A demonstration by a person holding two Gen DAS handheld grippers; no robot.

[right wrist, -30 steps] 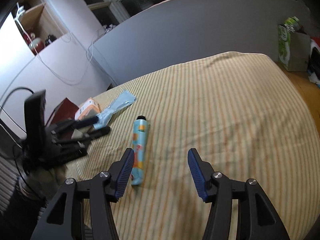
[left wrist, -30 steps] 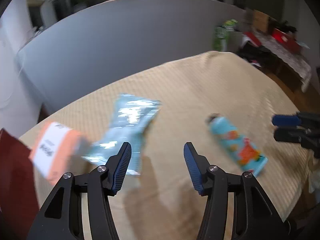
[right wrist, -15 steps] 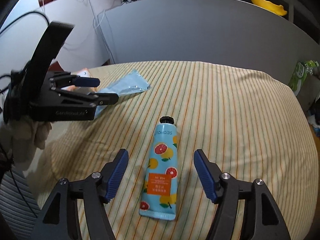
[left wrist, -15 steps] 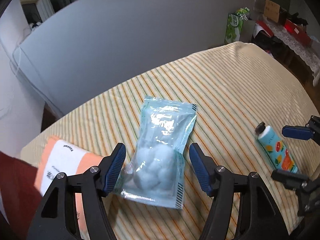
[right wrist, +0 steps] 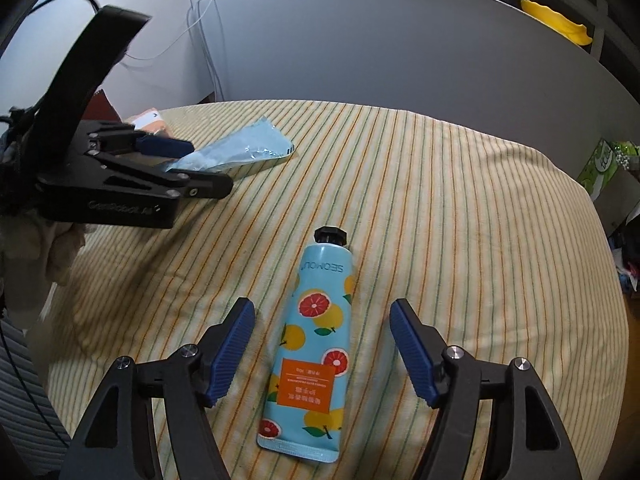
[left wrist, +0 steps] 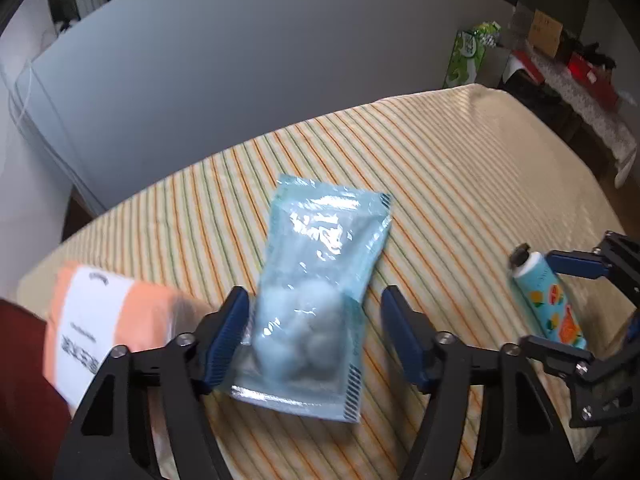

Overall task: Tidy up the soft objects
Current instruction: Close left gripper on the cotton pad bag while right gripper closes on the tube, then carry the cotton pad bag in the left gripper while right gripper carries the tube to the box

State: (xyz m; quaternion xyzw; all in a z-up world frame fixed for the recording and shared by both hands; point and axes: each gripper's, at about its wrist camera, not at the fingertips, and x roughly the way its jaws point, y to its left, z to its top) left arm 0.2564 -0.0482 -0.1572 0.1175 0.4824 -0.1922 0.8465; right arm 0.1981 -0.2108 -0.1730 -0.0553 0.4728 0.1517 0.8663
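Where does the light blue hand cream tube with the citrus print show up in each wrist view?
Left wrist view: the light blue citrus-print hand cream tube lies at the right edge, between the right tool's fingers.
Right wrist view: the tube lies bottom centre, black cap pointing away.
Shared landmark: the clear blue plastic pouch of cotton balls.

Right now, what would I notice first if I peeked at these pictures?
A bright tube printed with oranges lies on the striped cloth, between the open fingers of the right tool. To its left, a shiny blue bag of cotton balls sits between the fingers of the open left tool.
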